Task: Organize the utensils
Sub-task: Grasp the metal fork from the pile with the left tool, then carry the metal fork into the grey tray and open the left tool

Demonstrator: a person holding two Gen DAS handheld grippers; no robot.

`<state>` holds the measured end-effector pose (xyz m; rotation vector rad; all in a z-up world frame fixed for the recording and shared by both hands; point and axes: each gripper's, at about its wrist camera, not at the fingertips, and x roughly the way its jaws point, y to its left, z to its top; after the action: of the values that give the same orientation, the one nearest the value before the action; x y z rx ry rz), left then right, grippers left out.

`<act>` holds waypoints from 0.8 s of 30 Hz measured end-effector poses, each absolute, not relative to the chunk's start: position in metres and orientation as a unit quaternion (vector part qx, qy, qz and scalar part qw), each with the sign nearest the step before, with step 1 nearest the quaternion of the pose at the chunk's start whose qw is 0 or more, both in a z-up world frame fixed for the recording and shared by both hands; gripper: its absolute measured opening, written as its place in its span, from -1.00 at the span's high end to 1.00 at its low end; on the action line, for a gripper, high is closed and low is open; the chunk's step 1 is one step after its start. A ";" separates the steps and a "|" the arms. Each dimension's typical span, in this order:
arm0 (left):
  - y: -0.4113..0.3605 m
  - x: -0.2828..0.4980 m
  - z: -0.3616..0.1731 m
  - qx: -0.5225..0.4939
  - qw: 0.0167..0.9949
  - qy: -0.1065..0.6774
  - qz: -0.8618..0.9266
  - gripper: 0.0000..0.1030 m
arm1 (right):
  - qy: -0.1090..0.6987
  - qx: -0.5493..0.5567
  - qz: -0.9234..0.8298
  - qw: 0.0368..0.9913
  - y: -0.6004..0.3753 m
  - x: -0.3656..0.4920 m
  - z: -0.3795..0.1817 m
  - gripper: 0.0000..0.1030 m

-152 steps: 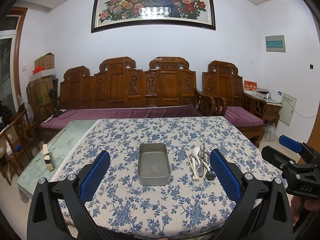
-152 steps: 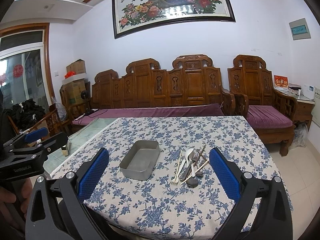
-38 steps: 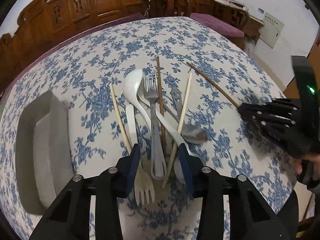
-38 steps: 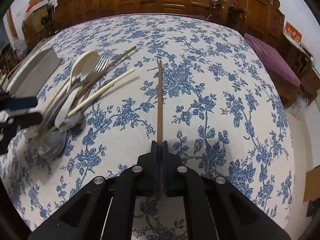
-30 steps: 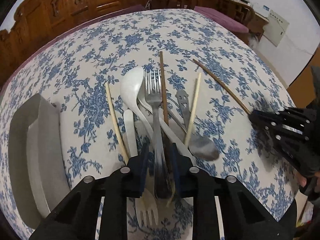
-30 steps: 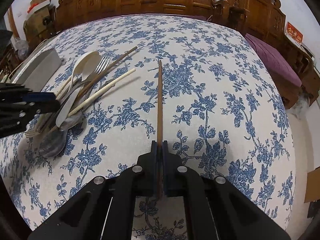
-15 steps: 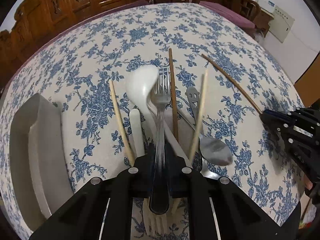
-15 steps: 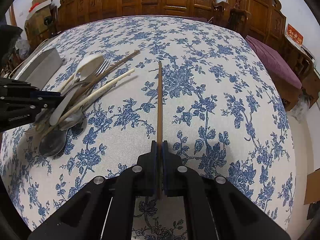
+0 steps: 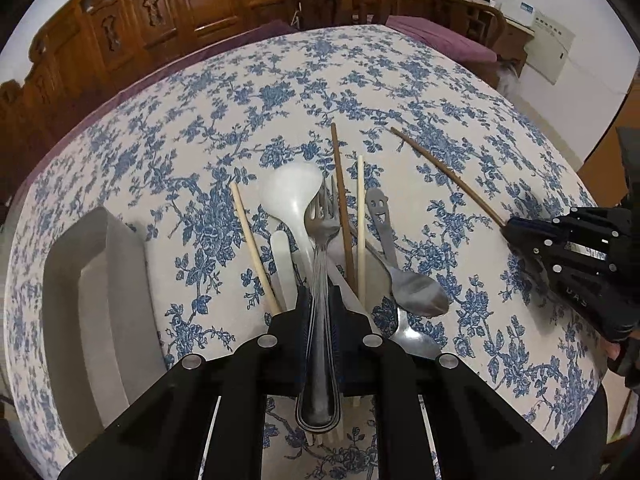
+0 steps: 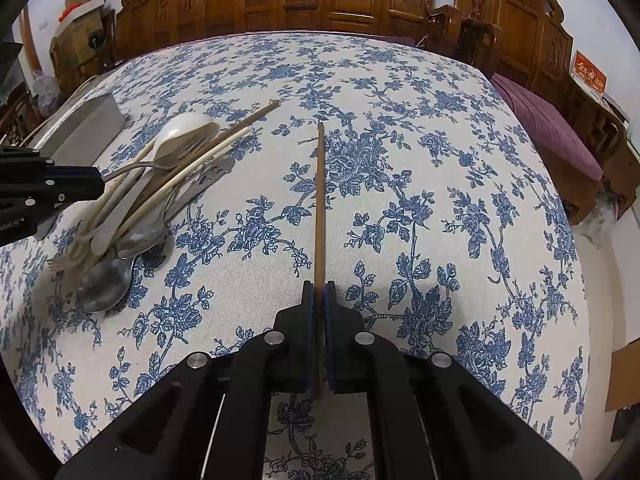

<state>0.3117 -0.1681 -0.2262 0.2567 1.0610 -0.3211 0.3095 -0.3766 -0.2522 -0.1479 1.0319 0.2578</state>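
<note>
Carved wooden benches are seen behind a table [image 9: 460, 92] that is being covered by a blue-flowered cloth. The left tongs [image 9: 319, 300] have just been closing and are now being kept clamped on the steel fork [image 9: 320, 248], whose tines are pointing away from them over the utensil pile [image 10: 132, 208], with the metal tray [image 9: 100, 300] lying just to their left. The right tongs [image 10: 319, 292] are being held pinched tight on a dark chopstick [image 10: 320, 200], which is stretched straight ahead of them, well apart from the pile.

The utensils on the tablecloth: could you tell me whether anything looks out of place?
Yes. The utensil pile lies crisscrossed beside the tray, which holds none of it, and one brown chopstick sits apart.
</note>
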 end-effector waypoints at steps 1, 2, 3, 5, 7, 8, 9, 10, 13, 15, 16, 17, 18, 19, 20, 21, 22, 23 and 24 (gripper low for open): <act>-0.168 0.311 -0.225 0.120 0.844 0.500 -0.153 0.83 | 0.491 -0.071 0.122 0.859 -0.376 0.309 -0.252 0.88; -0.168 0.310 -0.222 0.117 0.846 0.496 -0.154 0.83 | 0.491 -0.071 0.122 0.860 -0.376 0.309 -0.253 0.88; -0.167 0.309 -0.219 0.114 0.849 0.493 -0.154 0.83 | 0.491 -0.071 0.122 0.860 -0.376 0.309 -0.252 0.89; -0.167 0.307 -0.216 0.111 0.851 0.490 -0.157 0.83 | 0.492 -0.074 0.123 0.859 -0.375 0.309 -0.252 0.89; -0.166 0.305 -0.213 0.110 0.852 0.486 -0.161 0.83 | 0.491 -0.075 0.125 0.859 -0.375 0.309 -0.249 0.89; -0.166 0.303 -0.211 0.109 0.853 0.484 -0.163 0.83 | 0.489 -0.075 0.125 0.860 -0.375 0.309 -0.246 0.89; -0.165 0.302 -0.209 0.111 0.854 0.482 -0.163 0.83 | 0.486 -0.071 0.126 0.862 -0.375 0.309 -0.242 0.89; -0.164 0.301 -0.207 0.111 0.854 0.480 -0.164 0.83 | 0.483 -0.067 0.128 0.864 -0.375 0.309 -0.236 0.89; -0.159 0.299 -0.198 0.107 0.859 0.474 -0.164 0.83 | 0.473 -0.062 0.136 0.868 -0.370 0.307 -0.223 0.89; -0.156 0.299 -0.193 0.105 0.860 0.471 -0.164 0.83 | 0.469 -0.062 0.142 0.870 -0.364 0.304 -0.215 0.89; -0.153 0.298 -0.189 0.105 0.863 0.467 -0.164 0.83 | 0.467 -0.061 0.145 0.870 -0.361 0.302 -0.212 0.89; -0.151 0.297 -0.186 0.103 0.864 0.465 -0.163 0.83 | 0.465 -0.061 0.147 0.871 -0.356 0.300 -0.208 0.89; -0.148 0.295 -0.181 0.100 0.867 0.460 -0.163 0.83 | 0.461 -0.062 0.151 0.872 -0.352 0.298 -0.204 0.89; -0.145 0.293 -0.177 0.098 0.869 0.457 -0.163 0.83 | 0.458 -0.062 0.155 0.873 -0.347 0.296 -0.200 0.89; -0.142 0.292 -0.172 0.095 0.872 0.453 -0.163 0.83 | 0.455 -0.062 0.159 0.874 -0.342 0.293 -0.196 0.89; -0.140 0.290 -0.169 0.093 0.873 0.450 -0.163 0.83 | 0.452 -0.062 0.163 0.875 -0.337 0.291 -0.192 0.89; -0.136 0.288 -0.164 0.092 0.875 0.446 -0.161 0.83 | 0.448 -0.061 0.169 0.876 -0.331 0.289 -0.188 0.89; -0.131 0.286 -0.160 0.093 0.878 0.442 -0.158 0.83 | 0.445 -0.063 0.174 0.876 -0.324 0.286 -0.184 0.89; -0.126 0.284 -0.156 0.093 0.880 0.440 -0.155 0.83 | 0.443 -0.064 0.178 0.876 -0.318 0.285 -0.181 0.89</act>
<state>0.2839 -0.1263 -0.1561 0.1930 0.9161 -0.3238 0.2845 -0.3178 -0.1809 -0.1328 0.9242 0.3724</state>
